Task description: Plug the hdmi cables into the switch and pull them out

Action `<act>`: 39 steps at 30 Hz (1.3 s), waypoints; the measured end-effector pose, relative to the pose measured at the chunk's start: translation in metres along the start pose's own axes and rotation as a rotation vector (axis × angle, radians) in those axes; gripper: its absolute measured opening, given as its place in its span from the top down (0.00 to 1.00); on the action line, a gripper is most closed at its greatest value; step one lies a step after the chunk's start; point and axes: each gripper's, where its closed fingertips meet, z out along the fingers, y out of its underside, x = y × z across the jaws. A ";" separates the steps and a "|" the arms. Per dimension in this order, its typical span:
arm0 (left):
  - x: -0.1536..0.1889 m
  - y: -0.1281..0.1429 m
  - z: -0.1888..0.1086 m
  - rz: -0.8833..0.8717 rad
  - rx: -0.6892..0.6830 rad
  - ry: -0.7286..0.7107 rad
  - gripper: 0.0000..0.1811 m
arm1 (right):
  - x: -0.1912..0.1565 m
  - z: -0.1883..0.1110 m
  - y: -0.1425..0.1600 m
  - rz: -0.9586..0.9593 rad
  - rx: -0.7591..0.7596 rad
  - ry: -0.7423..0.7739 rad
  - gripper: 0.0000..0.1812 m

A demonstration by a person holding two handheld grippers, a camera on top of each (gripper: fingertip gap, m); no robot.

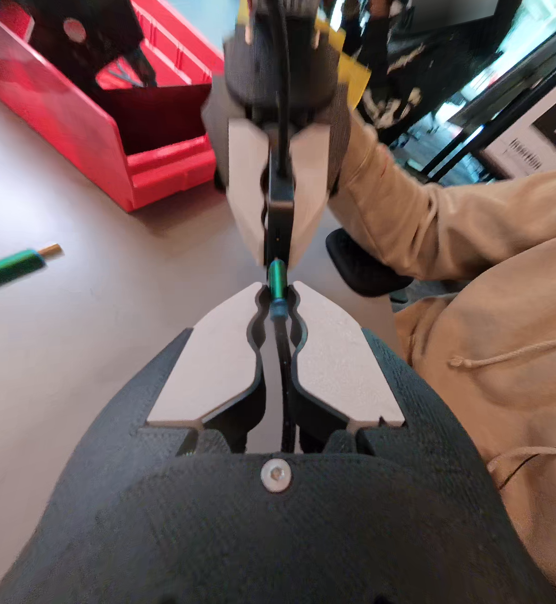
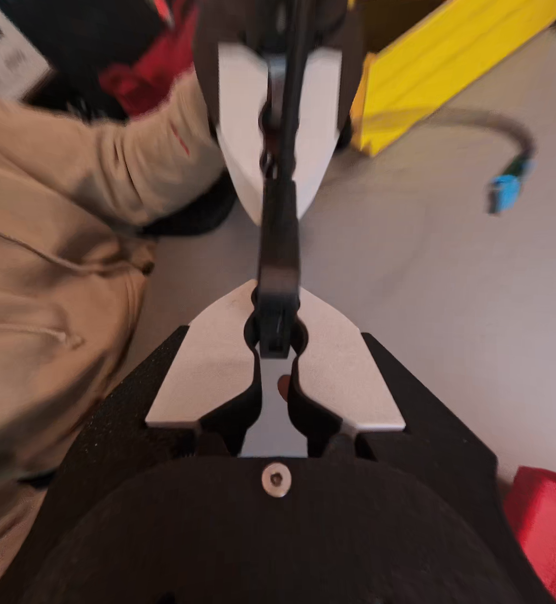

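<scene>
In the left wrist view my left gripper is shut on a green HDMI plug; its black cable runs back between the fingers. The plug's tip meets the end of a black switch box, held facing it by my right gripper. I cannot tell how far the plug is seated. In the right wrist view my right gripper is shut on the switch, and the left gripper shows beyond it with the cable. Both are held above the grey table.
A red bin stands at the back left and a yellow bin at the back. A second green plug lies loose on the table. A blue-ended connector on a grey cable lies apart. A person's tan sleeve is close by. The tips of both grippers are at nearly the same place.
</scene>
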 end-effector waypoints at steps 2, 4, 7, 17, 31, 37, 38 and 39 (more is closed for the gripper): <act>0.000 0.010 0.001 0.035 -0.074 -0.035 0.94 | -0.001 0.013 0.012 -0.040 -0.069 -0.012 0.92; 0.001 0.011 -0.002 0.074 -0.122 -0.090 0.93 | 0.002 0.012 0.006 -0.081 -0.041 0.011 0.92; 0.003 0.006 -0.010 0.079 -0.096 -0.092 0.93 | 0.000 0.000 -0.016 -0.097 0.103 0.026 0.90; 0.004 0.027 0.009 0.099 -0.207 -0.052 0.94 | -0.008 0.013 -0.018 -0.092 0.068 -0.012 0.93; -0.010 0.010 0.016 0.088 -0.077 -0.091 0.93 | 0.008 -0.003 -0.025 -0.070 0.150 0.046 0.93; -0.011 0.003 0.006 0.174 -0.073 -0.181 0.93 | 0.012 -0.025 -0.026 -0.137 0.117 0.203 0.78; -0.011 0.003 0.005 0.187 -0.075 -0.195 0.93 | 0.014 -0.026 -0.029 -0.150 0.123 0.232 0.79; -0.010 0.002 0.005 0.204 -0.082 -0.206 0.93 | 0.013 -0.026 -0.033 -0.161 0.141 0.231 0.86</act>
